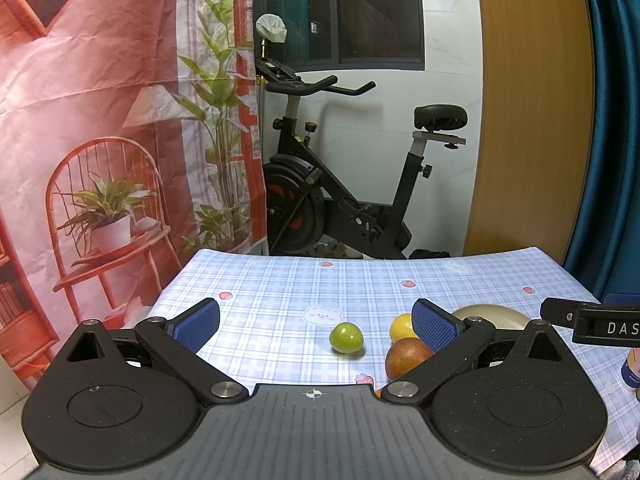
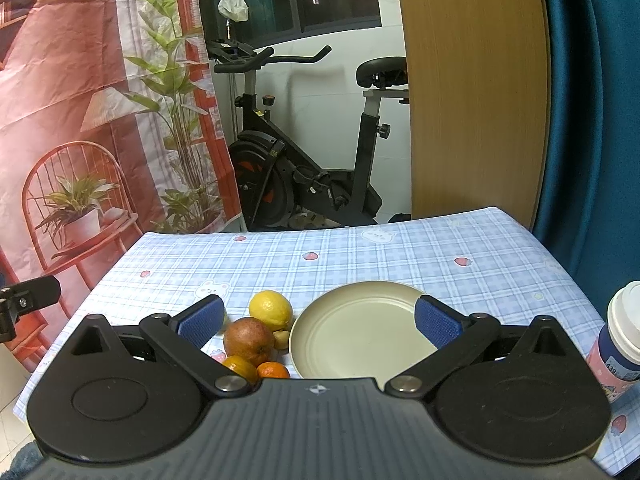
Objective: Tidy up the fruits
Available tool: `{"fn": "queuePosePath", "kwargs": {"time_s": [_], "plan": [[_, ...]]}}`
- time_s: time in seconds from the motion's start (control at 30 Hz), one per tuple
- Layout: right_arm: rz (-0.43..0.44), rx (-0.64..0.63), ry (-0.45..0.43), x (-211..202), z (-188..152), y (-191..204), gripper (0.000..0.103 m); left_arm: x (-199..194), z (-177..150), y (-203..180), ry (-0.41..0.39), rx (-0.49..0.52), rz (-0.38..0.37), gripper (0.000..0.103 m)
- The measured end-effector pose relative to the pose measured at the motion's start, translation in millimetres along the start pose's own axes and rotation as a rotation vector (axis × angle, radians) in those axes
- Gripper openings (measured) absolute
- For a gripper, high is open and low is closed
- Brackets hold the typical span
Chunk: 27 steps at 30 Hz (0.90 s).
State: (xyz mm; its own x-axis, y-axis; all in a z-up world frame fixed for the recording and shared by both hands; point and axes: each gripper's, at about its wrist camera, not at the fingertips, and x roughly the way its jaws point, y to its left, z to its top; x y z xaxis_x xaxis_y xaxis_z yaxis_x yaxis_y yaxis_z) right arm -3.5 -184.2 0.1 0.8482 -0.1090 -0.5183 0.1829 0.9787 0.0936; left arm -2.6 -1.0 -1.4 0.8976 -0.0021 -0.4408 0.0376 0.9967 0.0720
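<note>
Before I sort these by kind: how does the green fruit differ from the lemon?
The green fruit is green and near round; the lemon is yellow with a pointed end. The green fruit lies alone on the cloth; the lemon sits against the reddish fruit, nearer the plate. Neither is on the plate.

Beyond my table's blue plaid cloth [image 2: 400, 256] I see a black exercise bike [image 1: 344, 184], a dark window [image 1: 360, 12], a red printed backdrop [image 1: 100, 120], a wooden panel [image 1: 532, 120] and a teal curtain [image 2: 592, 100].

The left gripper [image 1: 316, 320] and the right gripper [image 2: 320, 318] hover level above the table's near edge, both with jaws spread wide and empty.
</note>
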Motion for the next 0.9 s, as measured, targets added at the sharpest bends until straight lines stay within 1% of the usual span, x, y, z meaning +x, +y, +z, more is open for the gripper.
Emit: {"fn": "queuePosePath", "kwargs": {"time_s": [0.9], "plan": [[0.004,-0.006,-0.007,-2.3,2.3,0.4,0.103,-1.8,1.1,-1.0,-0.002,-0.003,-0.002,0.103]]}}
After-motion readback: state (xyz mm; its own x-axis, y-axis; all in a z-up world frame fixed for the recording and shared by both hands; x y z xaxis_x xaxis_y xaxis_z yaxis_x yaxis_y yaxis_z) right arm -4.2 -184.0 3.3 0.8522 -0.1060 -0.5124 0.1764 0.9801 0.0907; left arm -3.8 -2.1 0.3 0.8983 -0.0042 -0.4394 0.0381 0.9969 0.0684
